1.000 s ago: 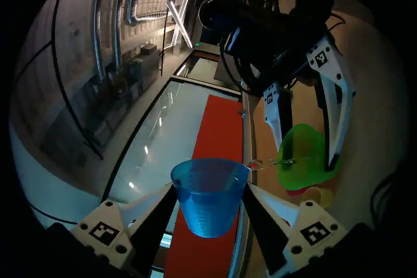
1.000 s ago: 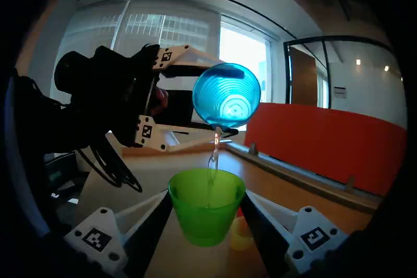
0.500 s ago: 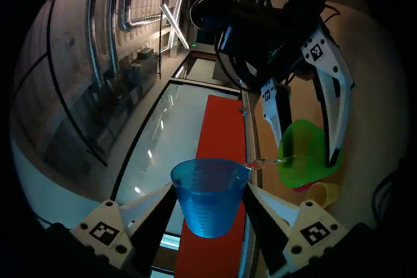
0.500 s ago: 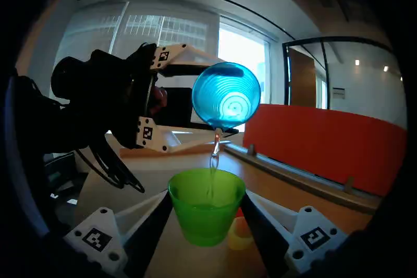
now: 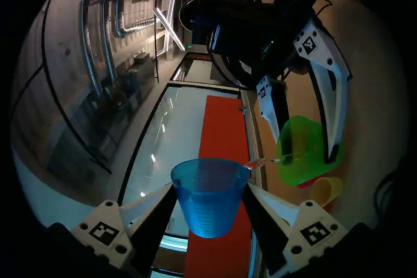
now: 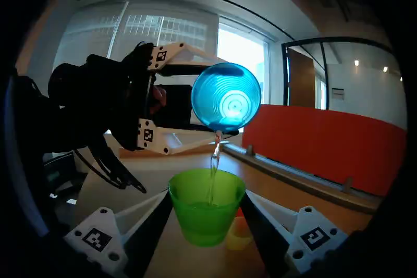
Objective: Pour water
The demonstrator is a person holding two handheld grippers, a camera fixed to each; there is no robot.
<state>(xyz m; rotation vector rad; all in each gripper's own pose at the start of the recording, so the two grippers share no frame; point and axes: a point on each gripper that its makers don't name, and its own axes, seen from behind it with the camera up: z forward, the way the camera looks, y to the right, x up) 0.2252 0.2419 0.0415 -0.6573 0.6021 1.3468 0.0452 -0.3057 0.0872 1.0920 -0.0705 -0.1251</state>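
Two fingers of the right tool (image 6: 207,197) clamp the green cup (image 6: 206,220) from either side, upright over the desk (image 6: 151,173), with water in its lower part. Just behind it a yellow cup (image 6: 240,232) sits on the desk. A thin stream of water (image 6: 213,159) drops into the green cup's mouth from the blue cup (image 6: 225,96), which is tipped on its side directly above and pinched between the fingers of the left tool (image 5: 210,189). Farther back runs a red partition (image 6: 323,140). The main risk, as I judge it, is the stream leaving the mouth. A drift of either hand, or a steeper tilt that throws the water farther, would wet the desk and the yellow cup. A slow trickle may also cling to the blue lip and dribble down its wall. Both cups are smooth and tapered, so a slackened squeeze could let one slide out. Overfilling looks remote for now.
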